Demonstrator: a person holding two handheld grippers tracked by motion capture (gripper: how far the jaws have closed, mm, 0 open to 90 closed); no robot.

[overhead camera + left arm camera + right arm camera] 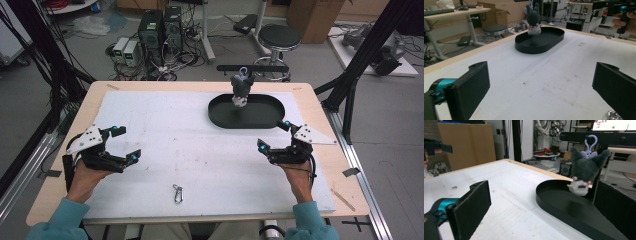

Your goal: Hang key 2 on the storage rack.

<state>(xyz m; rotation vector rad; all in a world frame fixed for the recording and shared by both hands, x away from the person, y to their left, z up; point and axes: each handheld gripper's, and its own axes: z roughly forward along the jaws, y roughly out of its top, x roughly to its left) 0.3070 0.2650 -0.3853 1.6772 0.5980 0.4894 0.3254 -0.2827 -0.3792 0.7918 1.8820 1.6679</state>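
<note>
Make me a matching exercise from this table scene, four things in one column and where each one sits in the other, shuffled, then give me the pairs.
Things
1. plush toy
2. black oval tray
3. metal clip
4. left gripper

Places
A. near the front edge of the white mat, between the two hands
B. far right part of the mat
C. standing inside the tray, at its far edge
D. over the left side of the mat, jaws apart, holding nothing

Pairs: 1-C, 2-B, 3-A, 4-D
</note>
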